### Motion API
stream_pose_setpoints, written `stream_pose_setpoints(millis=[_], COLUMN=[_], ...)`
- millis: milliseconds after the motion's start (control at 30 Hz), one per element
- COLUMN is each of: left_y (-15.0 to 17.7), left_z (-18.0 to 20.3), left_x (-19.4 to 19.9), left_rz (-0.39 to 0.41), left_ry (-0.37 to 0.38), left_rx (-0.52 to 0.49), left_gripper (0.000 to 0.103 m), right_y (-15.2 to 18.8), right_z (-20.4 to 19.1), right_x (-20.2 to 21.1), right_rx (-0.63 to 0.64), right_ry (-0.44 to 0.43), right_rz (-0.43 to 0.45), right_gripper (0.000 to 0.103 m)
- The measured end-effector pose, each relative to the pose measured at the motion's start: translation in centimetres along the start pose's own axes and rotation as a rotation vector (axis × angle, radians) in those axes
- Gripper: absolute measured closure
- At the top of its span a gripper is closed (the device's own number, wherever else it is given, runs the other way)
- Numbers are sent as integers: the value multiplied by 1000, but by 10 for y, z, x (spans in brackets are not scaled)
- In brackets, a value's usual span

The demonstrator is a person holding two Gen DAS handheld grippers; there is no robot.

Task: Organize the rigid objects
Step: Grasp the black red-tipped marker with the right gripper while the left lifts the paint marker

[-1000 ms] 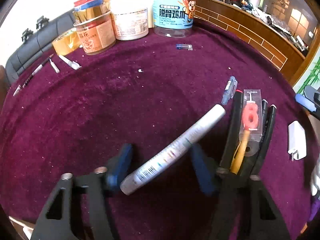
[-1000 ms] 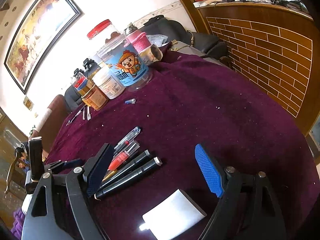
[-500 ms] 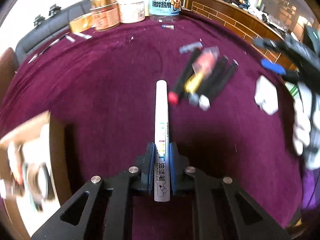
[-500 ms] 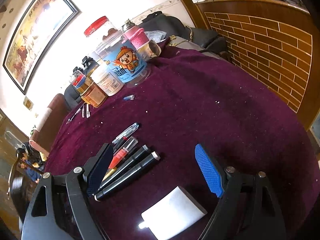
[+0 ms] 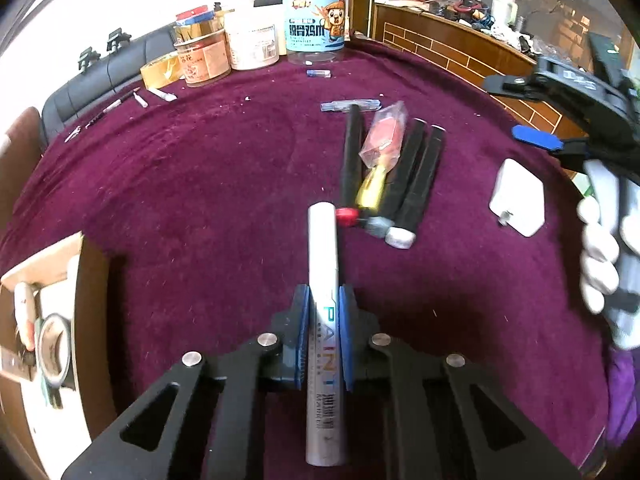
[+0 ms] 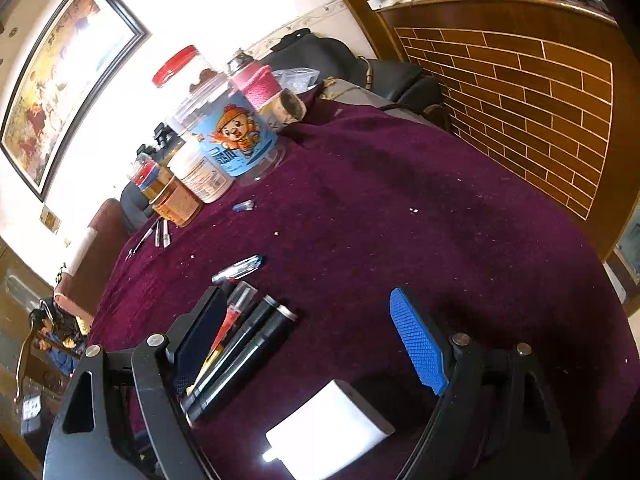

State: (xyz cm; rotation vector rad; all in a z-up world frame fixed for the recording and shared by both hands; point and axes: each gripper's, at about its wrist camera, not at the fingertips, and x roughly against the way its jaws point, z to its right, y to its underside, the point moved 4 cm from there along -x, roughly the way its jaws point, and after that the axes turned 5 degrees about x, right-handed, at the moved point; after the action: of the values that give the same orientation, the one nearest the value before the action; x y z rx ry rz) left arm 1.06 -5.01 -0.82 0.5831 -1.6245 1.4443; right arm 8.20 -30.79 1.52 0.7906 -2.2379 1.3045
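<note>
Over the purple tablecloth [image 5: 200, 184] we have the left gripper [image 5: 323, 332] clamped tight on a white paint marker [image 5: 322, 320], its blue pads pressing both sides of the barrel, the marker pointing straight ahead and lifted off the cloth. Just beyond the marker's tip we see the row of black markers [image 5: 416, 176] lying side by side, with a number-eight candle in its clear packet [image 5: 384, 140] resting on them. To the right of that row sits a white charger [image 5: 518, 200]. Above the charger our right gripper [image 6: 308, 344] hangs with its fingers spread wide and nothing between them. Left of the paint marker, off the cloth's edge, we spot an open cardboard box [image 5: 44, 280] with a tape roll [image 5: 52, 350] inside.
</note>
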Motion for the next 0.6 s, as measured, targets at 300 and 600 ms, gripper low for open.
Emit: stream_pose_setpoints(millis=[300, 600], left_y=[16, 46], left_z=[-12, -16], left_x=[48, 123], left_rz=[96, 208], left_ry=[56, 156], left_rx=[142, 171], left_gripper=[92, 92], right_y=[2, 2], right_z=[4, 8], right_x=[-6, 4], right_rx=[20, 60], right_ry=[52, 150], right_rz=[-7, 56], right_gripper=[19, 19])
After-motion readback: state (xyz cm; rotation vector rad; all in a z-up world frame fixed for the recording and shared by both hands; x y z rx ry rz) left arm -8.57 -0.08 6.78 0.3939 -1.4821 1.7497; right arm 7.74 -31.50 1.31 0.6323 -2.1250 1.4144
